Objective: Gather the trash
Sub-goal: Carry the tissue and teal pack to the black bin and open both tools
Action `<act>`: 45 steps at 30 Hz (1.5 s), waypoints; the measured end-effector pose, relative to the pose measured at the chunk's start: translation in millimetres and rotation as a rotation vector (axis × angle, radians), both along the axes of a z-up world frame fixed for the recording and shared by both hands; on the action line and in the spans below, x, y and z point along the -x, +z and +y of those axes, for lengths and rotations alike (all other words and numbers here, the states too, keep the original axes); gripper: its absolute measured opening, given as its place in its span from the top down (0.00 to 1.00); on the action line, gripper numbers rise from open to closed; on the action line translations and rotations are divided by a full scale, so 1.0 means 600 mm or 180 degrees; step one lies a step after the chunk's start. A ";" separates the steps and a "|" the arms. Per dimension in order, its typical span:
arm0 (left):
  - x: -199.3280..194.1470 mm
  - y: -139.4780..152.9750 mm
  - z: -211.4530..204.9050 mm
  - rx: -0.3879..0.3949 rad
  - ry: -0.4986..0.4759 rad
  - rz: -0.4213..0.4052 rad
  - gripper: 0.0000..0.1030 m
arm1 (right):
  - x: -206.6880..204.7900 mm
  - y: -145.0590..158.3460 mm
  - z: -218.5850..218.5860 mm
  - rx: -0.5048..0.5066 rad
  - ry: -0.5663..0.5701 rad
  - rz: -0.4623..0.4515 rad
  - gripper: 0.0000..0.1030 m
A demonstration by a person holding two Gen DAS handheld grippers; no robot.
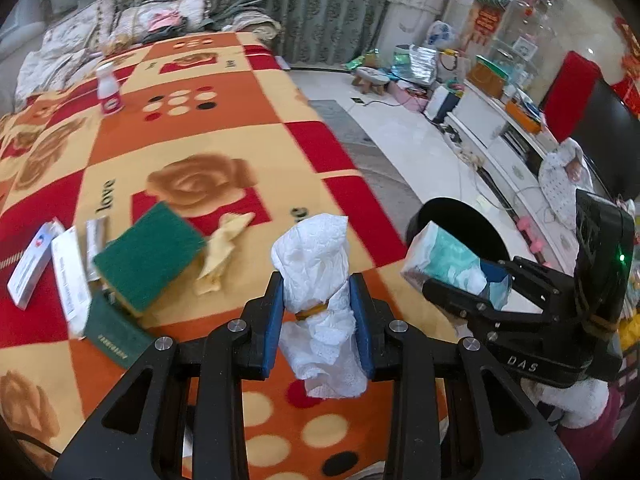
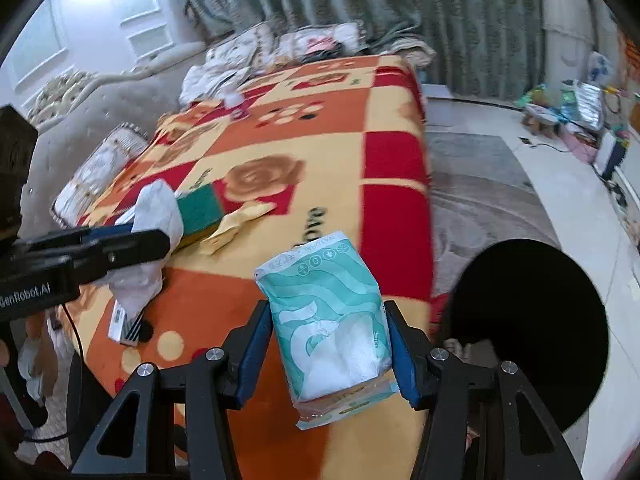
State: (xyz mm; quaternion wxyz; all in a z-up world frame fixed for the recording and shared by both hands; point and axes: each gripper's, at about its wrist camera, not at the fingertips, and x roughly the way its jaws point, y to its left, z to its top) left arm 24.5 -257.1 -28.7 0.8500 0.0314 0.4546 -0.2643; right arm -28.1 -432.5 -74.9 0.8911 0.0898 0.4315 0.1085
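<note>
My left gripper (image 1: pixel 318 312) is shut on a crumpled white tissue wad (image 1: pixel 316 264) and holds it above the patterned blanket (image 1: pixel 224 136). My right gripper (image 2: pixel 326 344) is shut on a teal tissue pack (image 2: pixel 332 320), held near the blanket's right edge. The black bin (image 2: pixel 532 328) stands on the floor just right of the pack; it also shows in the left wrist view (image 1: pixel 468 228). The right gripper with its pack (image 1: pixel 452 260) shows in the left wrist view. The left gripper with its tissue (image 2: pixel 156 208) shows in the right wrist view.
On the blanket lie a green sponge (image 1: pixel 150 252), a yellow wrapper (image 1: pixel 220 252), white boxes (image 1: pixel 32 264), a dark green booklet (image 1: pixel 114 336) and a small white bottle (image 1: pixel 108 90). Pillows (image 1: pixel 120 24) sit at the far end. The floor (image 1: pixel 404 136) and TV cabinet (image 1: pixel 504 136) lie right.
</note>
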 end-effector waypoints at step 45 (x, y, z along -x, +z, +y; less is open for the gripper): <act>-0.036 -0.055 -0.290 0.0137 -0.0615 0.0259 0.70 | 0.018 -0.052 -0.269 0.0056 -0.1071 0.0215 0.47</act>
